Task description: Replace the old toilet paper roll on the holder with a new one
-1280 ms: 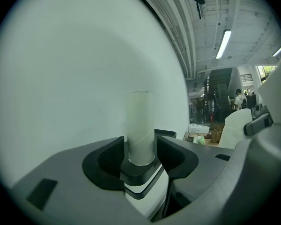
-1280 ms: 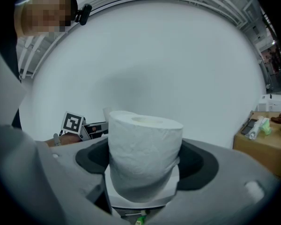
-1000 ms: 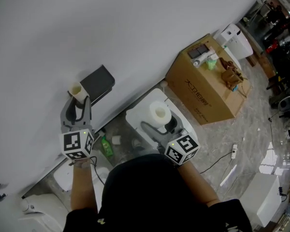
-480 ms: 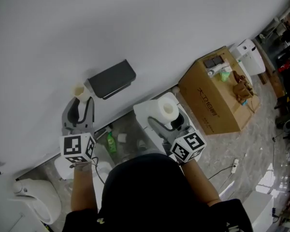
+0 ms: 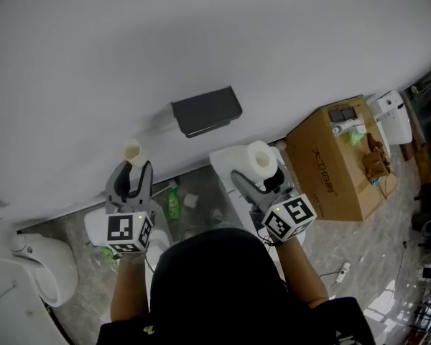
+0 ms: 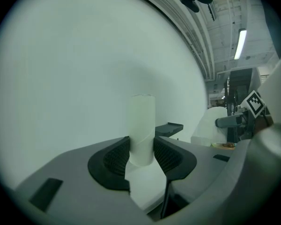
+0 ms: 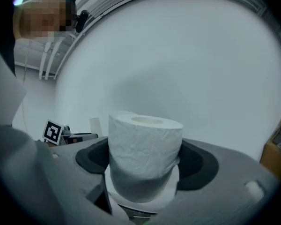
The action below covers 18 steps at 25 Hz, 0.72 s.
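A person stands facing a plain white wall, seen from above, with a gripper in each hand.

The left gripper sits left of centre in the head view. Its fingers pinch an empty cardboard tube, the bare core of a used roll. The tube stands upright, with its open top above the fingers.

The right gripper sits right of centre. Its fingers are spread wide around a full white toilet paper roll and press on its sides. The roll also stands on end, with its hollow core facing up.

A dark toilet paper holder is fixed to the wall above and between the two grippers, apart from both. Nothing can be seen on it.

On the floor, a white toilet shows at lower left and a green bottle lies between the grippers. A brown cardboard box stands against the wall at right.
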Motion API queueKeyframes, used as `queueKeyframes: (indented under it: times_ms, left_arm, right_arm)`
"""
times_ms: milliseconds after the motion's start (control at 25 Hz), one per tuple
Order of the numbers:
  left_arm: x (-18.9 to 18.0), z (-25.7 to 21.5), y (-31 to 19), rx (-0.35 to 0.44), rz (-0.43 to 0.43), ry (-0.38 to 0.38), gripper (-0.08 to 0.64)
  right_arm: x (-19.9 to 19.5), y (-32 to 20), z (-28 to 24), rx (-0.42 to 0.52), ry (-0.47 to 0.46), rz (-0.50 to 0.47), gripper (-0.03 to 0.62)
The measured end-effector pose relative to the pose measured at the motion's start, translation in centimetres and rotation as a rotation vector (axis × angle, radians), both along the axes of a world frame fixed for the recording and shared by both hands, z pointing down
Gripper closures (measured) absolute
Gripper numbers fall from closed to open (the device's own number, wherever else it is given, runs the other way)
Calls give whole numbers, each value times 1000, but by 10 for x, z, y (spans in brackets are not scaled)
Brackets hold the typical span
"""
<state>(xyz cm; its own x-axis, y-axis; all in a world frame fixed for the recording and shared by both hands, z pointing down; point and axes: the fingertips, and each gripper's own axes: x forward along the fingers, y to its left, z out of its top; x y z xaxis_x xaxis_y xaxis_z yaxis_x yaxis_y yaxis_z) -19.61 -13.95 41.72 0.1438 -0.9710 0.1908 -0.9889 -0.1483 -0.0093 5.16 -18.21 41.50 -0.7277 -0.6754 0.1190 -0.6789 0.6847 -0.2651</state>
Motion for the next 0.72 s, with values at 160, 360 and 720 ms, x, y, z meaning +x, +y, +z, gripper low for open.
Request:
queueKeyframes:
  times_ms: [160,360,720]
  left_arm:
    - [-14,13,18,-28,-31,-2,385]
    - [-29,22,36,-52,-59,-4,385]
    - [-46,27,54,-60,-116,16,385]
  right_arm:
    - [-19,0,2,-6,1,-35,183]
    - [-40,0,-1,-8,-1,-66,183]
    - [-59,-20,-42,67,27,-91,183]
